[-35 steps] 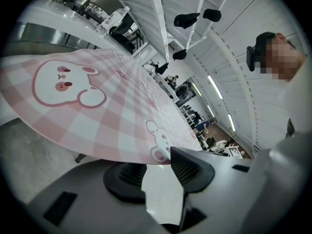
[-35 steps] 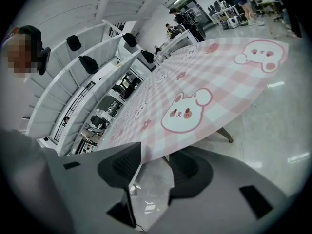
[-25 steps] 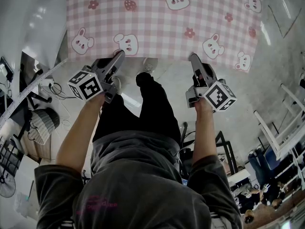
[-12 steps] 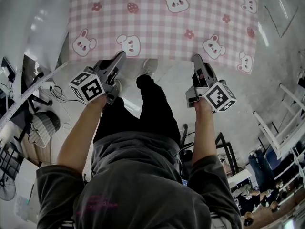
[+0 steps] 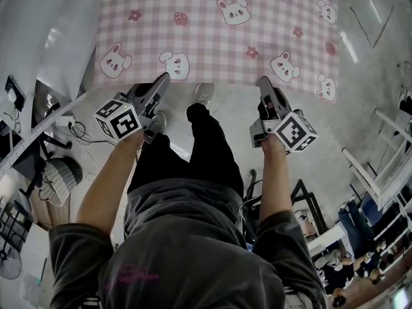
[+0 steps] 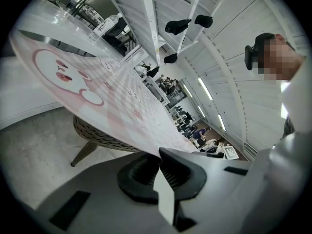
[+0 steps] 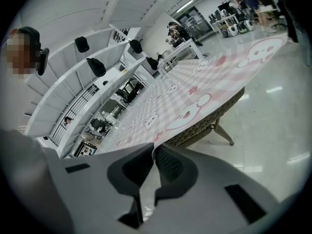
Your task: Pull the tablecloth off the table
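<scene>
1. A pink checked tablecloth (image 5: 219, 37) printed with white rabbits spreads out ahead of a standing person, seen from above. Its near edge runs from side to side, just beyond the person's legs (image 5: 206, 153).
2. The left gripper (image 5: 159, 82) holds that near edge towards its left end. In the left gripper view, the left gripper's (image 6: 158, 167) two dark pads are pressed together on the cloth's hem, with a pale strip of cloth passing down between them.
3. The right gripper (image 5: 265, 84) holds the same edge towards its right end. In the right gripper view, the right gripper's (image 7: 152, 155) pads are likewise clamped on the hem, with no gap showing.
4. Both gripper views show a round wicker table (image 6: 97, 136) beneath the cloth, well ahead of the jaws. The cloth covers its top and reaches out from its rim (image 7: 209, 126) almost level to the jaws, over bare floor (image 5: 225, 108).
5. The relation that matters is that the cloth and table lie straight ahead of both sets of pads, away from the person. The held edge runs crosswise, and both grippers are about equally near. By my judgement, the cloth would come off by drawing both grippers evenly back towards the body. An uneven pull would likely skew it.
</scene>
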The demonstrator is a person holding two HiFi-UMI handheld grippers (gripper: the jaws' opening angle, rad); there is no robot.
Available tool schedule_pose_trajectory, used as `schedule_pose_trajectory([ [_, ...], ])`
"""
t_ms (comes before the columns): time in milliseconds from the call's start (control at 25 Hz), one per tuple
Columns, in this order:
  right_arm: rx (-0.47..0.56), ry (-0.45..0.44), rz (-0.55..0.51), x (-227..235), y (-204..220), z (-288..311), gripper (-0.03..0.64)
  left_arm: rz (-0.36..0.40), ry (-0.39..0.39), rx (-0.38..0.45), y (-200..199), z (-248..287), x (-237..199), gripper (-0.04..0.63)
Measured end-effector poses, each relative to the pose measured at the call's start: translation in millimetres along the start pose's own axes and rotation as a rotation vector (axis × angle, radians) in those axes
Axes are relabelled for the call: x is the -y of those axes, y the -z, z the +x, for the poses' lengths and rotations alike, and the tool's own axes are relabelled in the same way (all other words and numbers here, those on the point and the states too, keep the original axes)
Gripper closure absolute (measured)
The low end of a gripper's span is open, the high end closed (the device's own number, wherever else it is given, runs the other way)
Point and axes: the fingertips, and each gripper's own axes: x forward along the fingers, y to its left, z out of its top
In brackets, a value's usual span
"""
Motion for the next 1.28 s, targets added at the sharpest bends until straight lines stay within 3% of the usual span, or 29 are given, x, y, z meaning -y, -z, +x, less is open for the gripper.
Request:
schedule_pose_trajectory([
  [160, -0.024, 0.03, 0.029, -12.4, 8.8, -9.1, 0.607, -0.024, 0.008, -0.035, -0.6, -14.4, 3.5, 0.592],
  [280, -0.012, 0.034, 0.026, -13.4, 33.2, -23.0, 0.609, -0.014, 0.025, -0.03, 21.0, -31.2, 3.5, 0.592],
  [440, 0.199, -0.126, -0.167, 3.9, -18.1, 24.0, 0.609, 0.211, 0.138, 0.203, -11.3, 18.4, -13.5, 0.592],
  [480, 0.219, -0.145, -0.183, 7.5, -17.1, 23.3, 0.609, 0.237, 0.147, 0.226, -7.6, 19.4, -12.5, 0.592],
  [600, 0.224, -0.15, -0.171, 14.2, 1.7, 8.2, 0.609, 0.251, 0.147, 0.222, 11.6, 9.8, -6.5, 0.594],
  [920, 0.223, -0.139, -0.108, 25.4, 11.3, 2.1, 0.611, 0.241, 0.154, 0.18, 10.5, 11.3, 3.1, 0.594],
  [1120, 0.296, -0.241, -0.163, 16.4, 15.2, 9.8, 0.611, 0.357, 0.176, 0.268, 7.9, -4.3, 6.3, 0.594],
  [1280, 0.469, -0.286, -0.318, 4.7, -12.9, -1.5, 0.611, 0.495, 0.33, 0.409, -9.1, 8.0, 17.5, 0.594],
])
